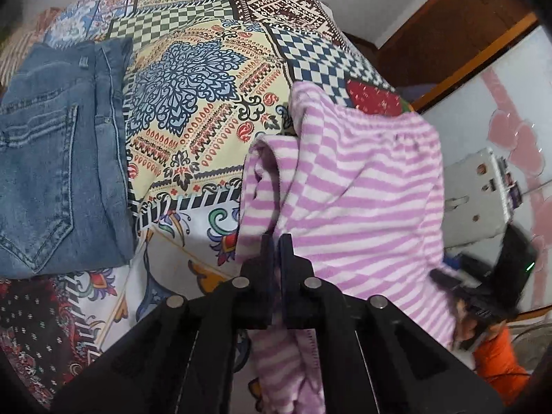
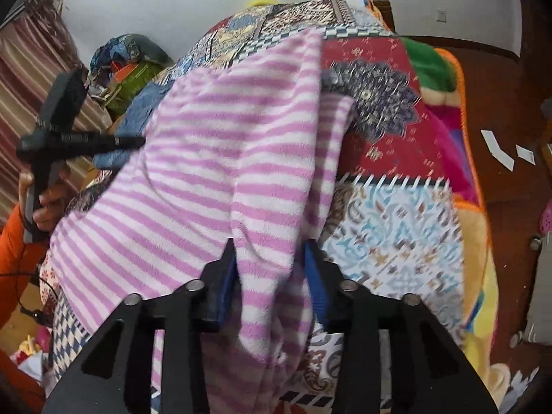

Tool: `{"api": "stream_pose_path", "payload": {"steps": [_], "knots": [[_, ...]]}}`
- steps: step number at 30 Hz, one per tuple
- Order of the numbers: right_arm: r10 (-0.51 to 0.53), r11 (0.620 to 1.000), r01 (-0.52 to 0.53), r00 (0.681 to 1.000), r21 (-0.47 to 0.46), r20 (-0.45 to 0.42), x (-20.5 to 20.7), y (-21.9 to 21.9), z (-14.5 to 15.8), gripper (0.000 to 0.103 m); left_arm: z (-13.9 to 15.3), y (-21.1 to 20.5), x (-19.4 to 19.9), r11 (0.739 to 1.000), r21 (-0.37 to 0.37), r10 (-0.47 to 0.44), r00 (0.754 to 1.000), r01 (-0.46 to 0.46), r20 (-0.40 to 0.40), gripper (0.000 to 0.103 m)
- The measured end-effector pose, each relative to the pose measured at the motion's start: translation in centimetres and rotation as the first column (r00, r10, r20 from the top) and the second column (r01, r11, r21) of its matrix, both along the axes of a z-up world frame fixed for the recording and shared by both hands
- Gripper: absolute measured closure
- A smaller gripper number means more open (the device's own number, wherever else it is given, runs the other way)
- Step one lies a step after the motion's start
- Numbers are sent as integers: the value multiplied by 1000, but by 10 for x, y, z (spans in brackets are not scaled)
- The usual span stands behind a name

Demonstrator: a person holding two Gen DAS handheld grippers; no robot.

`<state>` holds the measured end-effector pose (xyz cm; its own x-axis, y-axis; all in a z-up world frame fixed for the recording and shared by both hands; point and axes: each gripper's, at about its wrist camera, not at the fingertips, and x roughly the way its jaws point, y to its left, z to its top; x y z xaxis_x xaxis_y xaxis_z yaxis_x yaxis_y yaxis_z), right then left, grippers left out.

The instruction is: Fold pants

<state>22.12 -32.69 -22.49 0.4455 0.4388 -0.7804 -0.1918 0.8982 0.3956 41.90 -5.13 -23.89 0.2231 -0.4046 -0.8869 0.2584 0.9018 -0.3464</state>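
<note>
The striped pants [image 1: 362, 186] are up off the bed, a soft, fleecy fabric in pink-purple and white bands, hanging slack between the two grippers and draped over the patchwork bedspread [image 1: 193, 79] below. In the left wrist view the cloth bunches into a rolled fold at its left edge, and a gathered, elasticated-looking band runs across its upper right part. A hemmed edge with small stitching dangles under the fingers.

The left gripper [image 1: 276, 245] has its two black fingers pressed nearly together, a thin pinch of the fleece clamped between them. The right gripper [image 2: 270, 255] is wider set: blue-padded fingers [image 2: 312, 262] stand on either side of a thick, plump fold of the same pants [image 2: 220, 158], squeezing it from both sides, and the fabric spills down past them in a loose tube.

From the right wrist view the left gripper [image 2: 69, 138] shows far off at the left edge of the cloth, a hand [image 2: 45, 196] wrapped round its handle, with an orange sleeve [image 2: 13, 241] beneath.

Further out, a pair of blue jeans [image 1: 58, 162] lies folded flat on the left part of the bedspread, well apart from the striped pants, back pocket and pale stitching facing up, the denim stiff and faded. The bedspread itself is busy: checkerboard panels, paisley borders, a big blue medallion, red blocks. A bright plush blanket [image 2: 445, 103] in green, pink and orange lines its far side.
</note>
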Motion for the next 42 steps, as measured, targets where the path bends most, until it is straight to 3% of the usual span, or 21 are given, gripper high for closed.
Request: {"api": "stream_pose_path", "payload": {"steps": [5,8,10,11,12,13,14,15,20,24,27,37,40,42], "knots": [[-66,998,65,995,18,80,29,-15,23,57,-3,-12,4,999,29,-23,1000,23,0,100],[-88,996,87,995,28,55,52,-22,19,56,-2,-13,6,999,29,-29,1000,29,-2,98],[-98,994,96,995,50,28,59,-24,16,56,7,-7,1,998,40,-42,999,41,21,76],[-90,993,88,996,73,14,58,-24,14,50,12,-2,-2,998,52,-45,998,43,37,66],[-80,993,80,997,87,2,55,-25,11,38,17,4,-5,998,55,-43,998,40,55,42],[-78,993,78,997,86,-1,50,-26,10,32,19,9,-5,998,53,-38,997,34,66,25],[-75,994,75,997,81,-2,45,-26,8,22,22,15,-7,999,45,-32,997,29,74,21],[-62,995,62,998,84,-6,40,-26,6,17,22,22,-8,999,31,-28,998,26,64,20],[16,993,-5,996,121,-90,33,-14,-11,16,-3,31,-6,996,-63,-63,995,59,-72,20],[58,990,-35,985,136,-164,39,-4,-32,13,-30,21,-3,990,-90,-124,980,111,-155,20],[70,986,-44,985,160,-161,46,-1,-35,4,-38,15,2,982,-114,-171,970,152,-172,17],[133,986,-117,982,121,-133,65,23,-31,3,-39,-21,19,964,-162,-237,958,211,-164,15],[141,982,-125,983,139,-119,70,28,-29,8,-38,-26,23,953,-218,-247,955,209,-167,15],[158,975,-138,982,175,-108,72,29,-27,20,-40,-33,24,952,-217,-254,953,216,-167,15]]}}
